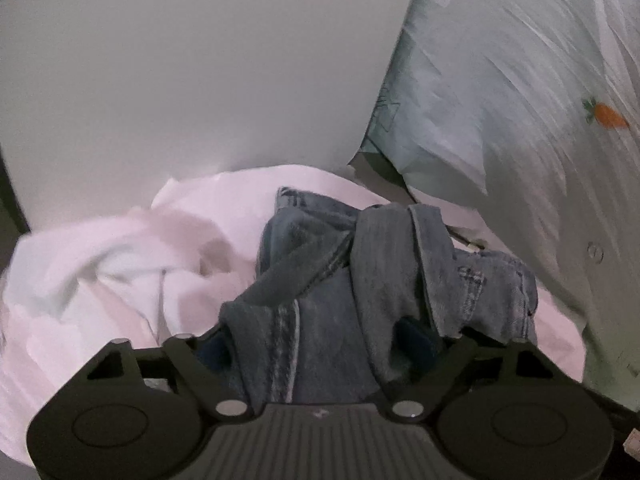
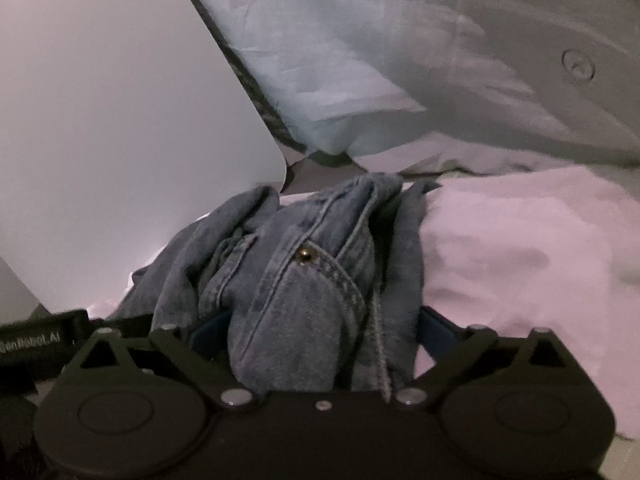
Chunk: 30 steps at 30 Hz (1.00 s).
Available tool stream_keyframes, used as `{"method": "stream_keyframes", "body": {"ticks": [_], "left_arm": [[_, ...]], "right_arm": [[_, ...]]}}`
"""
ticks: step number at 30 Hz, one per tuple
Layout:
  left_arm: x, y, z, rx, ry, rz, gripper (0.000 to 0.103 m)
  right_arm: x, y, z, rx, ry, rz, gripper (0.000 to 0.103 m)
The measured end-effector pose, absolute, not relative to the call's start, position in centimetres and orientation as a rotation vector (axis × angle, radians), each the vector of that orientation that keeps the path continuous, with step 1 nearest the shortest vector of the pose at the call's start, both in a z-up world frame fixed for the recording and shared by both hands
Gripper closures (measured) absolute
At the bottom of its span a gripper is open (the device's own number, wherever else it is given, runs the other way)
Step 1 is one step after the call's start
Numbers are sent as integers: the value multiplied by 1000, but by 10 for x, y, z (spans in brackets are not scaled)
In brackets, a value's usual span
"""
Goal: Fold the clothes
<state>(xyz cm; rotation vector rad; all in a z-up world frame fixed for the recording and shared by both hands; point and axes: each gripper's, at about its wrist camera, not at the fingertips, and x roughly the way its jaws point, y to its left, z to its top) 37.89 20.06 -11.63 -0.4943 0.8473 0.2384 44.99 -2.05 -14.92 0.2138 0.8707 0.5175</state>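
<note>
Blue denim jeans (image 1: 340, 280) are bunched up in the lower middle of the left wrist view, over pale pink fabric. My left gripper (image 1: 320, 344) is shut on a thick wad of the jeans; its blue pads are mostly buried in the denim. In the right wrist view the jeans (image 2: 304, 280) show seams and a brass rivet. My right gripper (image 2: 316, 332) is shut on another bunch of the same jeans. The fingertips of both grippers are hidden by cloth.
Crumpled pale pink fabric (image 1: 104, 264) lies under and beside the jeans, also in the right wrist view (image 2: 520, 248). A light green pillow or bedding with a carrot print (image 1: 520, 100) rises at the right and also shows in the right wrist view (image 2: 400, 48). A white wall (image 1: 200, 60) stands behind.
</note>
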Motion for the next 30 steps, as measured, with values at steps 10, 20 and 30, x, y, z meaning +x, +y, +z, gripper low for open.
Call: {"method": "stream_keyframes", "body": {"ticks": [10,20,30], "left_arm": [[348,179,-82,-437,772,209,71],[257,140,-1,-417,646,84,72],[163,26,26,-390,664,-239,72]], "right_arm": [[406,-32,-106,162,710,583,69],[297,-87,-11,132,500,595,71],[154,-230,39,166,458,370,71]]}}
